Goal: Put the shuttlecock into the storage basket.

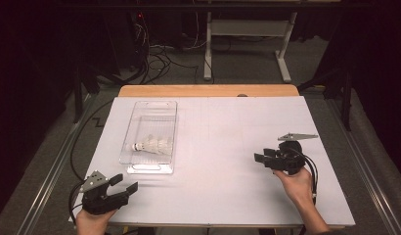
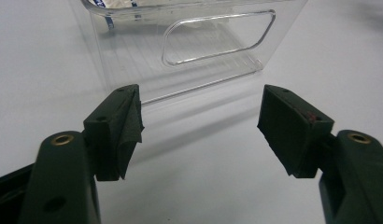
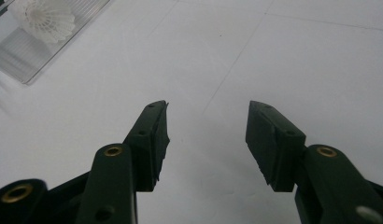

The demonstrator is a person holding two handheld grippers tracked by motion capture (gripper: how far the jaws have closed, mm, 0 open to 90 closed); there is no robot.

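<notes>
Shuttlecock (image 1: pixel 152 145) is seen lying inside the clear bin (image 1: pixel 140 110) at the left of the tabletop (image 1: pixel 228 147). Both left tongs (image 1: pixel 124 183) and right tongs (image 1: pixel 260 157) are held apart, empty. Withdrawal is best made level, the bin left undisturbed.

The tabletop (image 1: pixel 223 147) is white, crossed by faint thin grid lines, with a pale wooden edge showing along its far side. The clear bin (image 1: pixel 150 137) is colourless and see-through, its floor ribbed with fine parallel lines. The shuttlecock (image 1: pixel 152 145) inside it is white. The left claw (image 1: pixel 125 185) is black, topped by a grey three-cornered plate. The right claw (image 1: pixel 261 157) is black too, with brass-coloured rivets on its jaws in the right gripper view. The floor around is dark grey.
</notes>
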